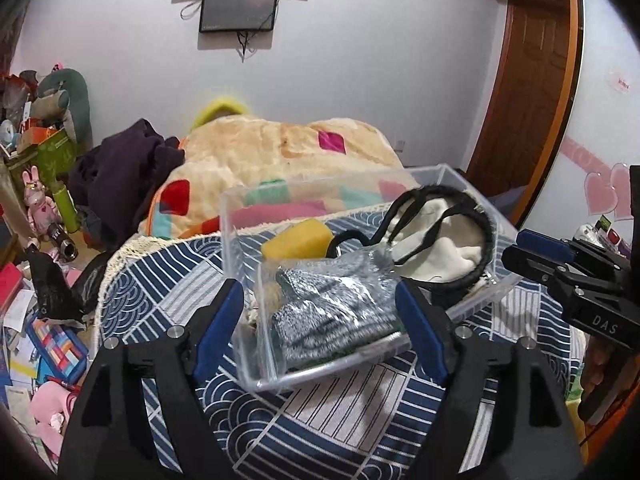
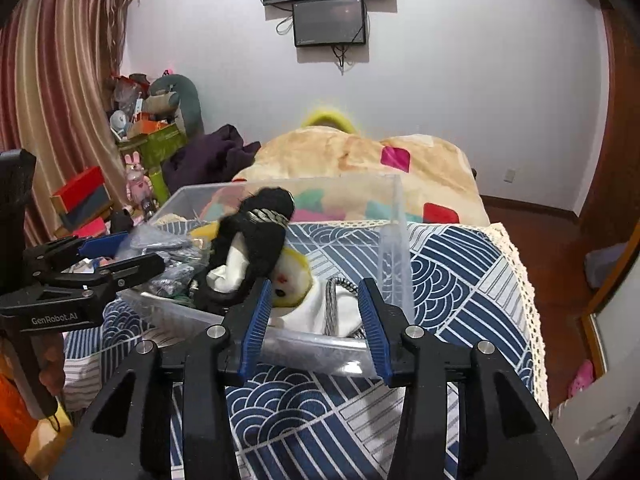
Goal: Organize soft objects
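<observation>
A clear bin [image 1: 240, 216] sits at frame centre in both views on a bench covered by a blue-and-white patterned cloth [image 1: 168, 280]. Inside the bin, in the left wrist view: a grey knit piece [image 1: 340, 312] at the near corner, a yellow sponge [image 1: 298, 238] behind it, and a white cloth [image 1: 448, 240] with black trim at the right. The left tool [image 1: 320, 328] is released, its blue pads either side of the bin's near corner, gripping nothing. In the right wrist view, a black fuzzy item [image 2: 260, 232] leans over the bin's contents, and a yellow-and-white plush [image 2: 290, 280] lies at the bin's near wall. The right tool [image 2: 316, 324] is released, pads spread at the bin's near wall, holding nothing. A beige blanket [image 1: 280, 148] lies behind the bin
</observation>
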{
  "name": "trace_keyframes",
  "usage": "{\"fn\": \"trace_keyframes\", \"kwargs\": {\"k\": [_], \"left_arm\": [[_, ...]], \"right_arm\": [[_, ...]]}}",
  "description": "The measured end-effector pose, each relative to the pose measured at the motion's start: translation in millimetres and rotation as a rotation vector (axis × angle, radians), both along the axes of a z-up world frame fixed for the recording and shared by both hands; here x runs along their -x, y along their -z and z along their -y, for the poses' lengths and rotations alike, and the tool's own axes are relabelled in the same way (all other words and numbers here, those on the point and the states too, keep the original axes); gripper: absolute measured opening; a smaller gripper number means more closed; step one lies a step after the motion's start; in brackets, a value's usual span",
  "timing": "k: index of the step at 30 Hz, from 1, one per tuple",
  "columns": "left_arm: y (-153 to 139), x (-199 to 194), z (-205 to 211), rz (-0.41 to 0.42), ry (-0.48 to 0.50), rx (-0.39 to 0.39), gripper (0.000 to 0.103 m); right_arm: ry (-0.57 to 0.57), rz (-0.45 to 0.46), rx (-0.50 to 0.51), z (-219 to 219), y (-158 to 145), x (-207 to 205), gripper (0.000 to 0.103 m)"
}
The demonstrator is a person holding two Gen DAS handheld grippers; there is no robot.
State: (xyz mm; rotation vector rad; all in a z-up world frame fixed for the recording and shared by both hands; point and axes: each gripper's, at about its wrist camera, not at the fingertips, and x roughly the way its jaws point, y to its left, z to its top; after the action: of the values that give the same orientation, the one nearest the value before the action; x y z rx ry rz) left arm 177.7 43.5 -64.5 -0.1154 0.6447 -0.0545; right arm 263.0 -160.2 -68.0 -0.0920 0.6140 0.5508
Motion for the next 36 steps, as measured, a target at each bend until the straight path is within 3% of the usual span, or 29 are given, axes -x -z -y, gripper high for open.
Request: {"fn": "trace_keyframes", "kwargs": {"k": [5, 14, 19, 24, 33, 36], "left_arm": [[-23, 19, 0, 0.067, -0.007, -0.002, 0.080], [-66, 77, 17, 0.253, -0.047, -0.090, 0.080], [-75, 97, 18, 0.296, -0.054, -0.071, 0.084], [-79, 117, 19, 0.342, -0.073, -0.060, 0.098], [-88, 140, 23, 0.399, -0.055, -0.065, 0.103], [-90, 145, 24, 0.408, -0.048, -0.063, 0.103]], "right_arm": [[-0.010, 0.043, -0.031, 6, -15, 14, 0.042], [-0.053, 0.180, -0.120, 9, -55, 59, 0.042], [-0.071, 0.249, -0.148, 7, -68, 83, 0.062], [-0.042, 0.325, -0.141, 5, -76, 103, 0.085], [-0.015, 0.329, -0.169, 7, -76, 115, 0.099], [-0.012, 0.329, -0.175, 8, -76, 119, 0.099]]}}
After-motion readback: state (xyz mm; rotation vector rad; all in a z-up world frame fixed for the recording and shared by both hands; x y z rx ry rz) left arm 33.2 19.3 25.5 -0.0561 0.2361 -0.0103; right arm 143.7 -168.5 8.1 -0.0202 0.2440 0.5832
